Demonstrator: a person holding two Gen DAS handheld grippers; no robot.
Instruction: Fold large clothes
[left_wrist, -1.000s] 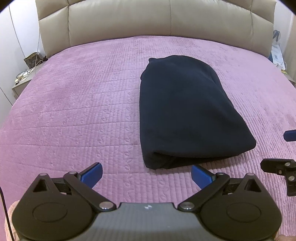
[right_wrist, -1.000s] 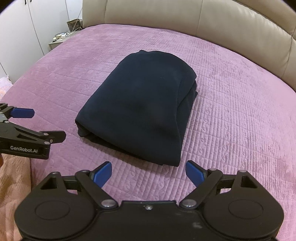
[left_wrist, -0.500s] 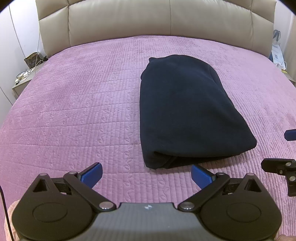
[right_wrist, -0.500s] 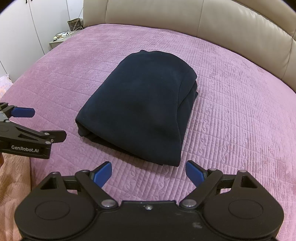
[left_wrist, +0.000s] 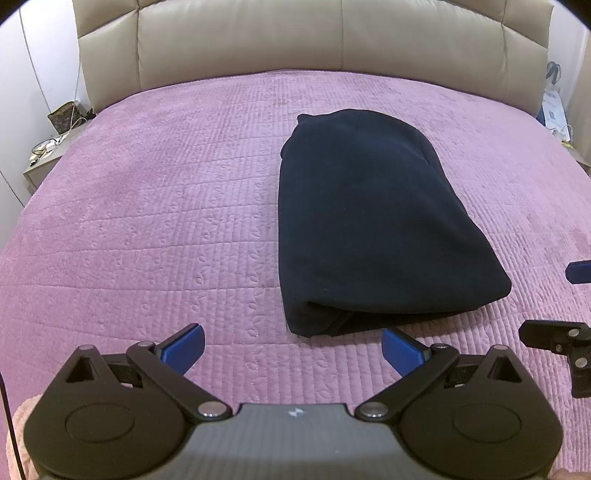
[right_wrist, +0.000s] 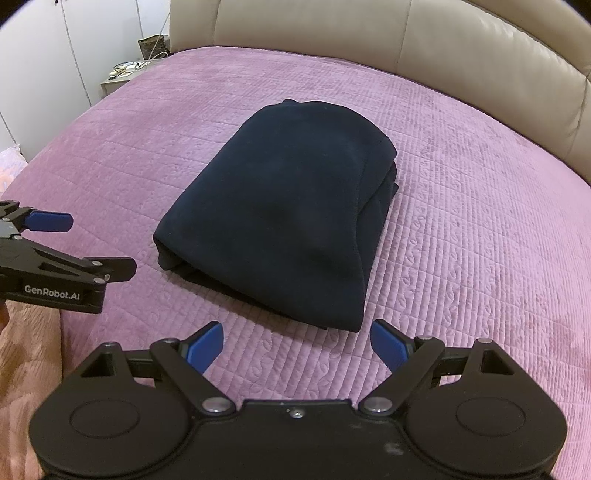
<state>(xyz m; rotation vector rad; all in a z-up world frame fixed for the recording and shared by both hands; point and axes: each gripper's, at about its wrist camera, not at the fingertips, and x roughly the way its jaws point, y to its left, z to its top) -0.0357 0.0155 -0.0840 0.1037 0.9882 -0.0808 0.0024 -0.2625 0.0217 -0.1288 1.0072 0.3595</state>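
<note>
A dark navy garment lies folded into a thick bundle on the purple quilted bedspread. In the right wrist view the same garment shows its folded layers along the right side. My left gripper hovers open just short of the bundle's near left corner, nothing between its blue pads. Open too, my right gripper sits close to the bundle's near right corner, apart from the cloth. Each gripper shows at the edge of the other's view.
A beige padded headboard runs along the far side of the bed. A nightstand with a small bag and cables stands at the far left. White wardrobe doors stand on the left. Pinkish fabric lies at the near left edge.
Hardly anything has changed. Both grippers stay open in about the same spots, with a very slight drift. The garment has not moved.
</note>
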